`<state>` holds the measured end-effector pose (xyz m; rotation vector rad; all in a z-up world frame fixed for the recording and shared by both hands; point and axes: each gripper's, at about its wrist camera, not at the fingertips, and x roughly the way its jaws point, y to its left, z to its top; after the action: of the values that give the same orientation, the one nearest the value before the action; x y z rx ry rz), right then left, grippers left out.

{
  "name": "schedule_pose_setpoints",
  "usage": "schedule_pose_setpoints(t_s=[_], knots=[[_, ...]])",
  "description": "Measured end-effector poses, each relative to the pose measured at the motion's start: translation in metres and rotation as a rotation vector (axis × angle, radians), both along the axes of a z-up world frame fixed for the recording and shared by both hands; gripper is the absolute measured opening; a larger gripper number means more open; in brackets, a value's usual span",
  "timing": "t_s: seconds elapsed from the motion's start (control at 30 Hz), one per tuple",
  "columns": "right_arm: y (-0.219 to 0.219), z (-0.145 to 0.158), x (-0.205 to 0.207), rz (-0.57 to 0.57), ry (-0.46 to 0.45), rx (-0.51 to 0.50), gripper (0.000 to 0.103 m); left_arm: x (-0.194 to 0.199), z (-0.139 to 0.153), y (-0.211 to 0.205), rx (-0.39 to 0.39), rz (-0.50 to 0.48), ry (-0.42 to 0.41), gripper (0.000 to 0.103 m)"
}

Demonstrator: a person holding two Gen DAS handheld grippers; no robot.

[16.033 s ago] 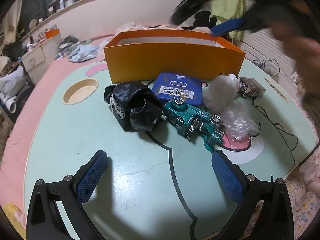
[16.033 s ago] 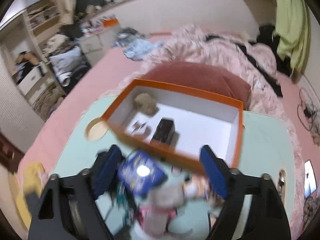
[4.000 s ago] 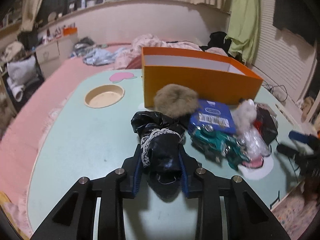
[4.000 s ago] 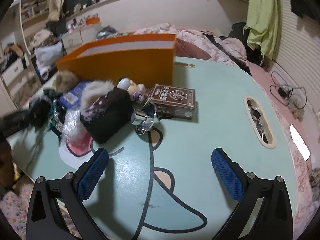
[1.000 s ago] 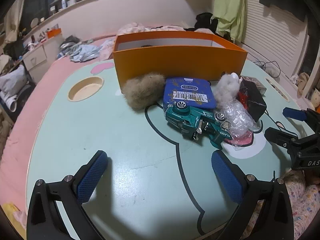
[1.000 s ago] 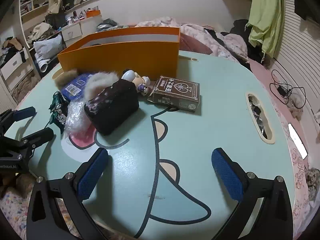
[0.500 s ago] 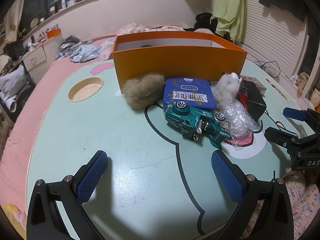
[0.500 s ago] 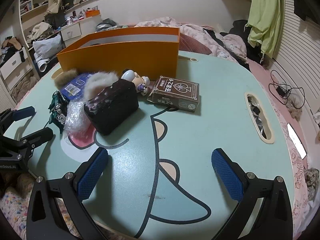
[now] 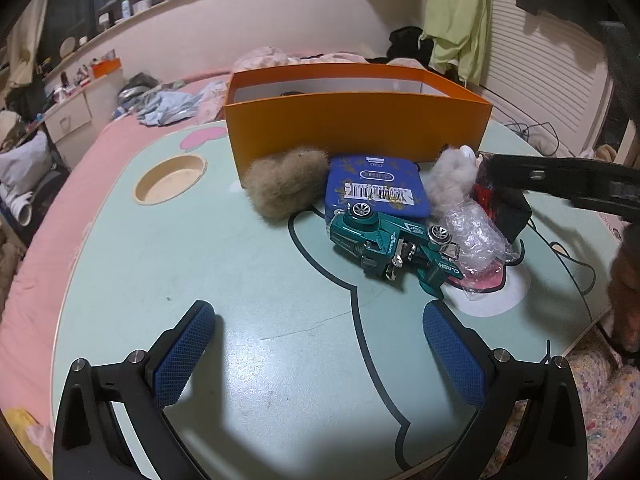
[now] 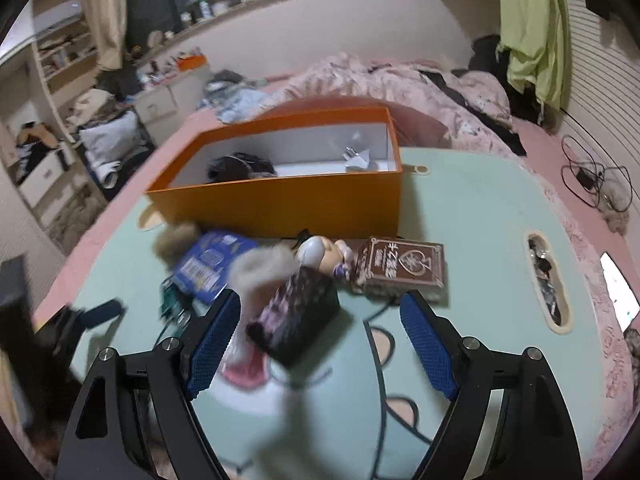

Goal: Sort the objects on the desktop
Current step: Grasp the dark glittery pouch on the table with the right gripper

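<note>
Teal toy truck (image 9: pixel 394 242) overturned (lengthwise left-to-right)

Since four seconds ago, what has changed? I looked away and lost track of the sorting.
The black lace cloth that the left gripper was clamping now lies in the orange box, and that gripper hangs open over bare table. The right gripper has come in over the dark pouch, its fingers closing but not yet pressing. The toy truck, blue tin and card box stayed.

"CLASH" on green toy car (image 9: pixel 394 246); barcode label on blue tin (image 9: pixel 378 192).
</note>
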<state>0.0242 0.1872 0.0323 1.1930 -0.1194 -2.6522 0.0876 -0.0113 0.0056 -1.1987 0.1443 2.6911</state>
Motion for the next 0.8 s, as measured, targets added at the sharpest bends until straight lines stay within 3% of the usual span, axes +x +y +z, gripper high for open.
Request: schedule_pose_setpoints(t_s=[0.1, 0.13, 0.2, 0.27, 0.43, 0.6, 0.7, 0.8], knots=[[-0.006, -0.011, -0.012, -0.002, -0.04, 0.02, 0.075, 0.0, 0.0, 0.0, 0.0, -0.002, -0.001, 0.103], [-0.005, -0.016, -0.013, 0.002, -0.067, 0.027, 0.067, 0.0, 0.001, 0.001, 0.001, -0.003, -0.001, 0.103], [0.003, -0.024, -0.013, -0.026, -0.106, 0.055, 0.038, -0.001, 0.001, 0.001, 0.0, -0.005, -0.001, 0.103], [0.015, -0.026, -0.006, -0.055, -0.1, 0.06, 0.032, -0.001, 0.001, 0.001, 0.0, -0.005, -0.001, 0.103], [0.035, -0.034, 0.021, -0.099, -0.022, 0.157, 0.029, 0.0, 0.002, 0.001, 0.012, -0.009, -0.001, 0.103], [0.043, -0.035, 0.035, -0.074, 0.02, 0.147, 0.029, -0.004, 0.026, -0.004, 0.123, -0.005, 0.047, 0.103], [0.039, -0.034, 0.032, -0.068, 0.019, 0.153, 0.029, -0.023, 0.038, 0.003, 0.19, 0.003, 0.002, 0.103], [0.035, -0.033, 0.028, -0.058, 0.021, 0.16, 0.03, -0.04, 0.035, 0.021, 0.137, 0.03, -0.031, 0.097]])
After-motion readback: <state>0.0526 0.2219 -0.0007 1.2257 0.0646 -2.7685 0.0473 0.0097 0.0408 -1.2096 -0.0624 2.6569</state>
